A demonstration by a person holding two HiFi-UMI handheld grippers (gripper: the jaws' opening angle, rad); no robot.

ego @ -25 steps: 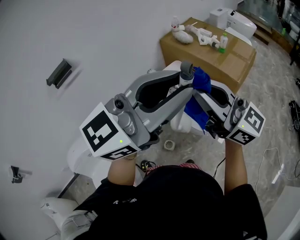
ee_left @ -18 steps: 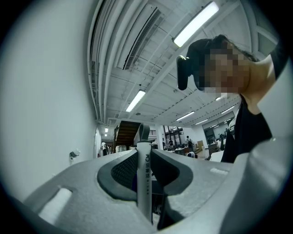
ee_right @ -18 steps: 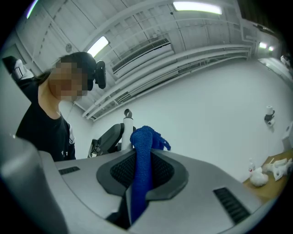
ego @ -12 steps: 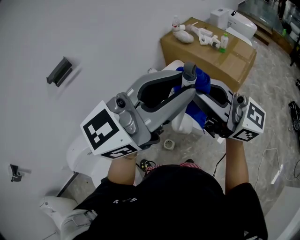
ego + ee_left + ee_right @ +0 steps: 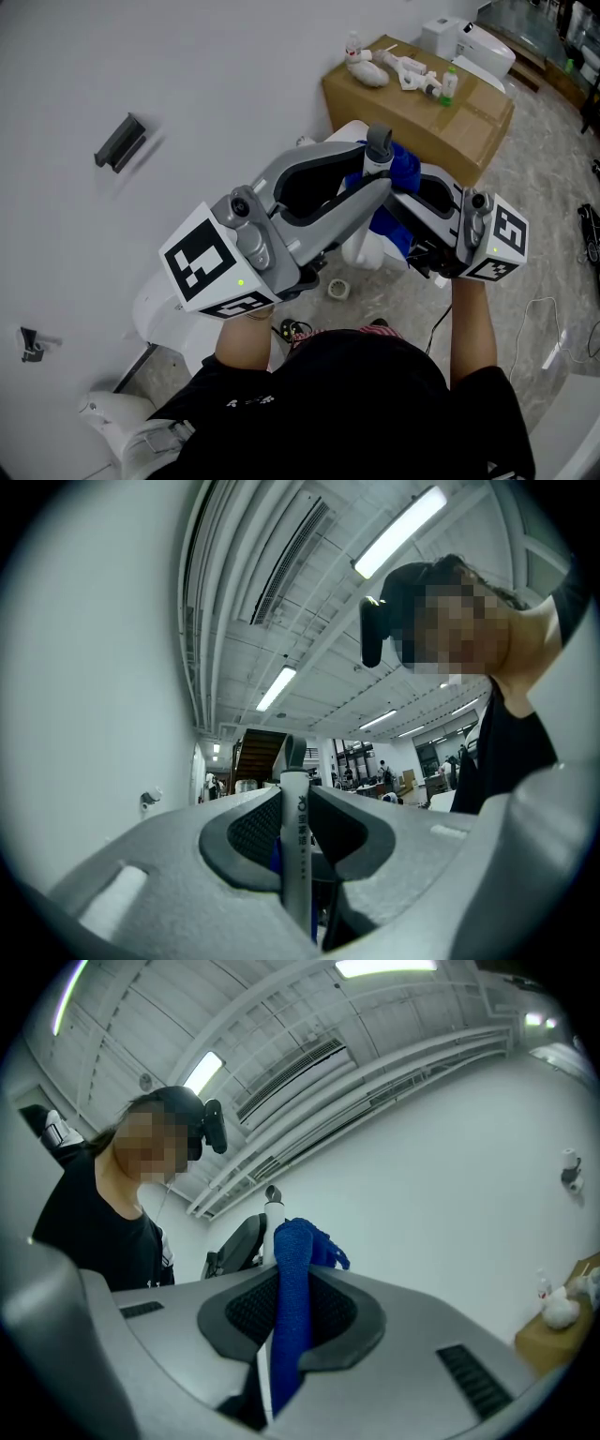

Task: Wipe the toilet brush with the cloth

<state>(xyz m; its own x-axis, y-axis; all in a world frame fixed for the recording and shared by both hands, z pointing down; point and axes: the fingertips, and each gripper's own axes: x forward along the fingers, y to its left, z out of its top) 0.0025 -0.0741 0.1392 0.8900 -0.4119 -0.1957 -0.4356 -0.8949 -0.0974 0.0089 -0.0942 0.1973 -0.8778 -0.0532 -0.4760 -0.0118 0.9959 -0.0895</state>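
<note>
In the head view my left gripper (image 5: 373, 178) is shut on the white handle of the toilet brush (image 5: 378, 146), whose grey loop end sticks up past the jaws. The same handle (image 5: 295, 841) stands upright between the pads in the left gripper view. My right gripper (image 5: 401, 202) is shut on a blue cloth (image 5: 398, 167), and the cloth is wrapped round the handle just right of the left jaws. In the right gripper view the cloth (image 5: 291, 1316) runs up between the pads, with the brush handle (image 5: 274, 1206) behind it. The brush head is hidden below the grippers.
A white toilet (image 5: 164, 305) stands below the grippers against the white wall. At the back right, a brown cardboard box (image 5: 422, 108) carries bottles and white items. A roll of tape (image 5: 338, 290) lies on the floor, and a grey holder (image 5: 119, 143) is fixed to the wall.
The blue cloth has moved up the handle towards the grey end, and the right gripper has tilted slightly. The left gripper has kept still.
</note>
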